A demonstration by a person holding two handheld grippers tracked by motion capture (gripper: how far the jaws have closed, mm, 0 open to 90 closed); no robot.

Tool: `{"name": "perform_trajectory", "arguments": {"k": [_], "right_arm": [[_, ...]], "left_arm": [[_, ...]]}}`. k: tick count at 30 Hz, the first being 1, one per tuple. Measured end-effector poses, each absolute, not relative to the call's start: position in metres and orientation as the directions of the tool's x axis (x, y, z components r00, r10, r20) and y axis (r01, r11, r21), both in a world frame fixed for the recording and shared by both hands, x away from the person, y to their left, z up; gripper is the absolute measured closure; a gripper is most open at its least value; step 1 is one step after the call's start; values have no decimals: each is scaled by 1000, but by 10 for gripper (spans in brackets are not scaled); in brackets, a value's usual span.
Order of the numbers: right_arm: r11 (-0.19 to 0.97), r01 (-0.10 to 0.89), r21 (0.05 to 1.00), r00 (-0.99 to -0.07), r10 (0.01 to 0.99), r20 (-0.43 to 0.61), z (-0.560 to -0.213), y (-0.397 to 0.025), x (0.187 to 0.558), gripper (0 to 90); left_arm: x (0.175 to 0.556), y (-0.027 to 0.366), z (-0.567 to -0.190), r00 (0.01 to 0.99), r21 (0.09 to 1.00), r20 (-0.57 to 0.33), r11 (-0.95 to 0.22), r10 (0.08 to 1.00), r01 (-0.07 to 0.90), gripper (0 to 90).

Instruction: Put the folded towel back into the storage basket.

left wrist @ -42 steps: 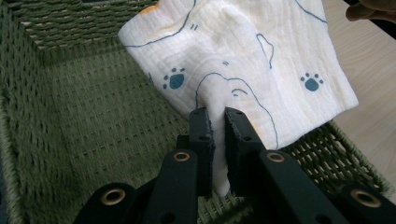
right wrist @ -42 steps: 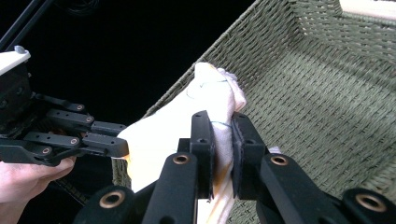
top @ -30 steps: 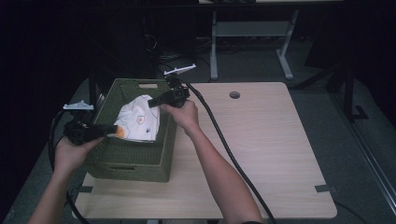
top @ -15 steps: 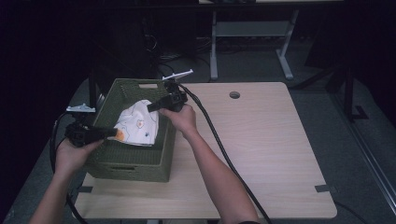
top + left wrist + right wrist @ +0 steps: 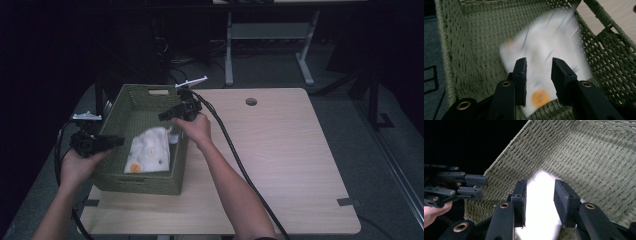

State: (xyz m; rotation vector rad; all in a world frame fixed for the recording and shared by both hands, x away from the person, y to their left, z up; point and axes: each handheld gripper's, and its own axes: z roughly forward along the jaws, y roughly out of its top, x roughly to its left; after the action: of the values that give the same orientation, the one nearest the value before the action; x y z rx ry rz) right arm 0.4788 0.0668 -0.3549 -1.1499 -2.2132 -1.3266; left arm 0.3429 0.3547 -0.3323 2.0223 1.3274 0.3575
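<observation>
A white cloth (image 5: 149,150) with orange spots lies loose inside the green woven basket (image 5: 127,102), toward its near end; it is motion-blurred. In the left gripper view the cloth (image 5: 546,47) sits below my left gripper (image 5: 539,62), which is open with nothing between its jaws. My left gripper (image 5: 119,140) hovers over the basket's left rim. My right gripper (image 5: 163,116) hangs over the basket's right side, also open; in its own view my right gripper (image 5: 540,183) looks down on the cloth (image 5: 539,215), with the left gripper (image 5: 483,185) across the basket wall (image 5: 584,157).
The basket stands on the left part of a light wooden table (image 5: 290,150), whose right half is bare wood with a cable hole (image 5: 251,101). A thick black cable (image 5: 235,155) trails from the right gripper along the forearm. Dark floor and a desk frame (image 5: 270,35) lie beyond.
The cloth was held up bunched between both grippers; both have let go and it has dropped flat into the basket. The grippers have moved slightly apart.
</observation>
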Motion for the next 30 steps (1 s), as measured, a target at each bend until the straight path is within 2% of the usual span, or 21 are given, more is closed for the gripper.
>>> {"name": "perform_trajectory", "arguments": {"k": [15,30], "right_arm": [[260,750,608,-647,476,595,-348,60,473,603],[239,735,635,-659,471,586,-335,31,468,535]], "left_arm": [[339,356,-333,439,677,-133,-242,888,695,655],[338,344,-325,441,699,-136,-229,887,678,569]]}}
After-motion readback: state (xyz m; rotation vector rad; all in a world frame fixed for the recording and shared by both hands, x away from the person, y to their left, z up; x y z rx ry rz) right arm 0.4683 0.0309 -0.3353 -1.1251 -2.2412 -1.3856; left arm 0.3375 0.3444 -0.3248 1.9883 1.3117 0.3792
